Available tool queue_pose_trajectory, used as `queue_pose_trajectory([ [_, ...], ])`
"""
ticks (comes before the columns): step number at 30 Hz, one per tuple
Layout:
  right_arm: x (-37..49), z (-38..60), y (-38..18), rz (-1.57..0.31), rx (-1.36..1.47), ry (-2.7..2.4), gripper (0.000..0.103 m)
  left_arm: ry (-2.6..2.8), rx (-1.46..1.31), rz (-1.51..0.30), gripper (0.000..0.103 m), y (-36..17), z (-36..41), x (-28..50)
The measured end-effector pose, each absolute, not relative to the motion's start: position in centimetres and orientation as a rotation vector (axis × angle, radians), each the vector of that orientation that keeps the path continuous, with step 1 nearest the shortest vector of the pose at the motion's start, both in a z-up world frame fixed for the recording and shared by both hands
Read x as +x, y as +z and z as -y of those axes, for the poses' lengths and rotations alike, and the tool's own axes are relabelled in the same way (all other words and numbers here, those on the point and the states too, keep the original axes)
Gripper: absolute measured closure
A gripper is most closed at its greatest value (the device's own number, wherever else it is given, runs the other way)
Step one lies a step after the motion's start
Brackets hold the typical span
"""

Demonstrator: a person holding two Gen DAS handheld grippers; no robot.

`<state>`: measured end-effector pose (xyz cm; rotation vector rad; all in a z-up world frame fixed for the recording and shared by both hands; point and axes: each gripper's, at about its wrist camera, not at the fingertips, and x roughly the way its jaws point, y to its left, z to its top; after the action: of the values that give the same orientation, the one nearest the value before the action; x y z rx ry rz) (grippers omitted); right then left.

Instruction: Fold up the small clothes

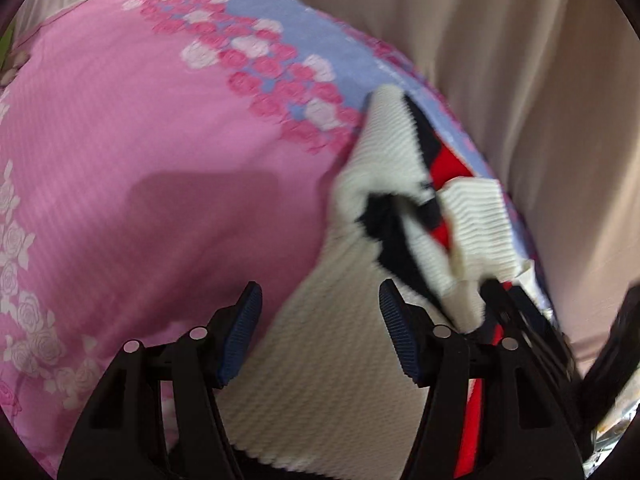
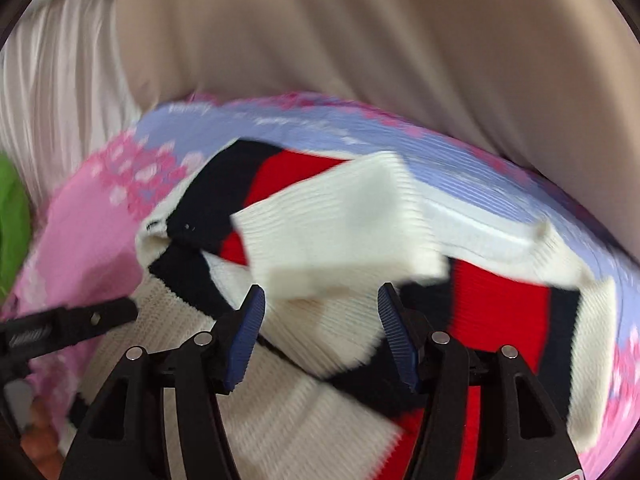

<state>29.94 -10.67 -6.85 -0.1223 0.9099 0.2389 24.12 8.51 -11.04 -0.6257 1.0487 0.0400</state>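
A small ribbed knit sweater (image 1: 336, 360), white with navy and red blocks, lies rumpled on a pink and blue flowered bedsheet (image 1: 132, 120). My left gripper (image 1: 320, 292) hovers open over its white body, the blue pads (image 1: 244, 332) apart with nothing pinched. In the right wrist view a white cuffed sleeve (image 2: 336, 220) lies folded across the sweater's red and navy chest (image 2: 496, 300). My right gripper (image 2: 320, 292) stands open just in front of that sleeve, not gripping it. Each gripper shows in the other's view as a black blurred shape (image 2: 76, 320).
Beige draped fabric (image 2: 360, 32) hangs behind the bed's far edge, with white pleated cloth (image 2: 48, 100) to its left. A green object (image 2: 12, 216) sits at the left rim. Bare pink sheet (image 1: 100, 208) spreads left of the sweater.
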Motion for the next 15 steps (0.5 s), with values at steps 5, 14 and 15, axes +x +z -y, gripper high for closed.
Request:
queue_pose_trajectory([
  [5, 32.6, 10.4, -8.9, -0.953, -0.1, 0.236, 0.092, 0.026, -0.636, -1.046, 0.044, -10.5, -9.3, 23.5],
  [14, 24.0, 29.6, -2.1, -0.784, 0.531, -0.042, 0.092, -0.135, -0.954, -1.008, 0.023, -8.1, -8.6, 27.6],
  [15, 23.4, 31.1, -2.8, -0.8, 0.546, -0.089, 0.091, -0.119, -0.975, -1.03, 0.023, -8.9, -8.3, 28.6],
])
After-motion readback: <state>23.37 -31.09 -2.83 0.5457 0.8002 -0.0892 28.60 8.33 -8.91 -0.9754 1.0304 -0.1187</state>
